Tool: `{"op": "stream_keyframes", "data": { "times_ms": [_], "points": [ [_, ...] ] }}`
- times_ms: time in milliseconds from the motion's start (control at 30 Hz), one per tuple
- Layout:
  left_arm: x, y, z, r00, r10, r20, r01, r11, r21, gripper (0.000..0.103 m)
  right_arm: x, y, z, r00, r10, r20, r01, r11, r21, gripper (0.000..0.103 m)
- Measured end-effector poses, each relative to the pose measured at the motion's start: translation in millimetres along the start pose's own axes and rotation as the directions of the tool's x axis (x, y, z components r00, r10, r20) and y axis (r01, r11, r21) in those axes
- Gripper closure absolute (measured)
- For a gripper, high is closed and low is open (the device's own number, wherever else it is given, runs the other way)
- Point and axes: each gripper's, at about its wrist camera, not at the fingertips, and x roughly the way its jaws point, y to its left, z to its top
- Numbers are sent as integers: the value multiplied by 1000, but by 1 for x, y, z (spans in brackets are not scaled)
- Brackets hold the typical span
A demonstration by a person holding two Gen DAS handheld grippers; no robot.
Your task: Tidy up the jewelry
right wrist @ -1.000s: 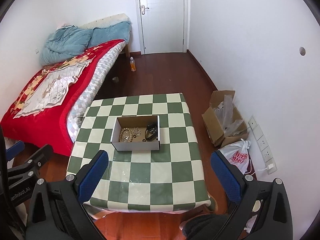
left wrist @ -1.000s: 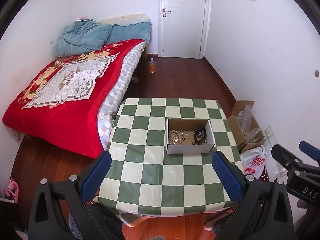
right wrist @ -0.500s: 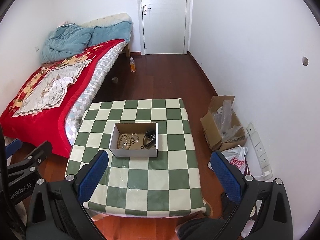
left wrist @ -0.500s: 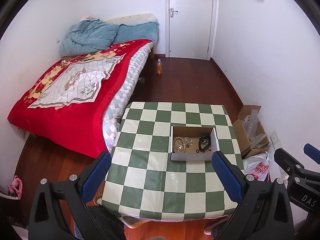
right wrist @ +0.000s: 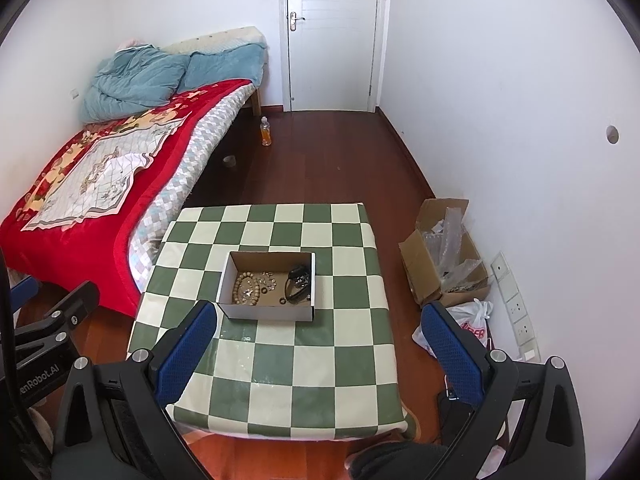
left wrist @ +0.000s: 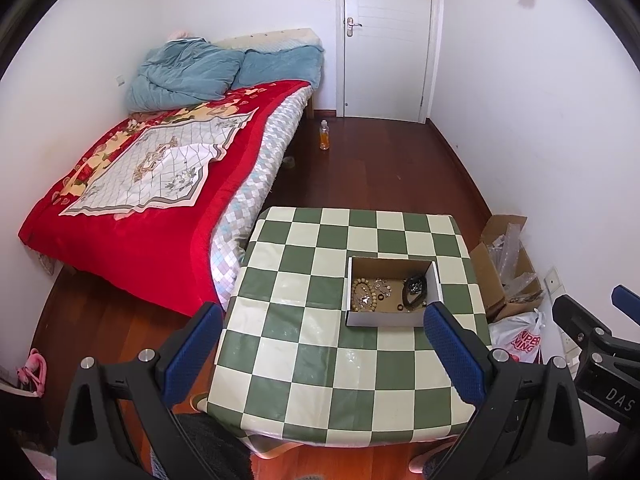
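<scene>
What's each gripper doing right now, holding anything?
Left gripper: open, empty, high above the checkered table.
Right gripper: open, empty, also above the table; jewelry box untouched.

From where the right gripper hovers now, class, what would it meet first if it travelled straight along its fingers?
Probably the checkered table: the right gripper, open and empty, points at bare cloth just in front of the cardboard box of jewelry. Depth is uncertain.

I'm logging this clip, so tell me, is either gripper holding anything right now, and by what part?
Nothing is held. The left gripper and right gripper are both open above the table, and the jewelry lies in the box.
</scene>
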Motion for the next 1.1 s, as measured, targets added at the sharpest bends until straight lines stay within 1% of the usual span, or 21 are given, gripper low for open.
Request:
{"op": "stream_keyframes", "data": {
  "times_ms": [667,1100],
  "points": [
    [-9,1,2,1000,7,14,-7,1000,-2,0,-6,1,0,1000,20,8,-20,1000,-6,0],
    [-16,-1,1,1000,10,23,-9,1000,-3,0,-9,-1,-2,1000,19,9,-19,1000,-9,0]
  ]
}}
